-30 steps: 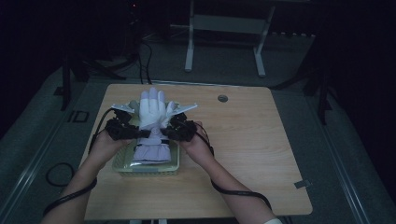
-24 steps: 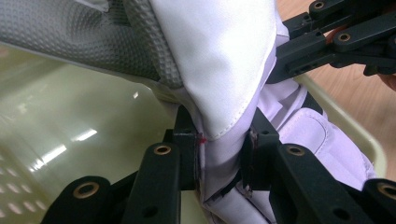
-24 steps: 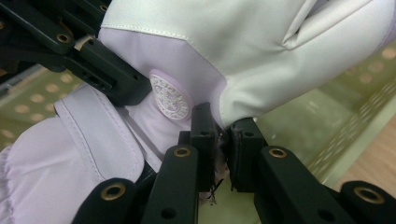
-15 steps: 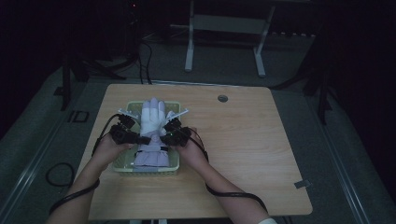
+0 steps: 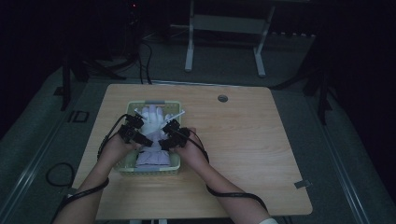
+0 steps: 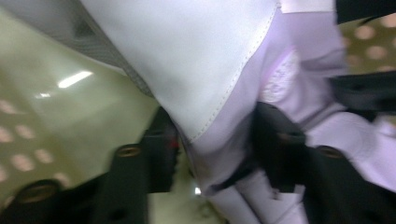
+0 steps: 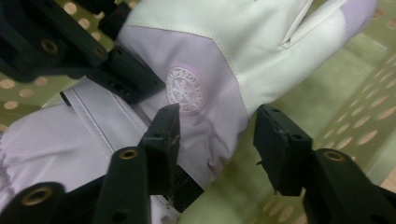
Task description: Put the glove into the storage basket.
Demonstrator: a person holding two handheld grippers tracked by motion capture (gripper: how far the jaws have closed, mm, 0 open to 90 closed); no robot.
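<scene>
Dim table (image 5: 261, 140): basket (image 5: 122, 164) hides glove's (image 5: 150, 122) cuff edge.

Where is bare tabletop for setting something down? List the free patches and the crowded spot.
Free: the table right of the basket, out past the grommet hole; also the front strip. Crowded: the basket, with the glove and both tongs, left and right.

Both grippers are black: the left gripper (image 5: 148, 141) and the right gripper (image 5: 161, 141) each have two blocky jaws with brass-ringed screw holes. A black cable trails from each along a bare forearm. A white sleeve (image 5: 270, 221) edge shows at the right elbow.
</scene>
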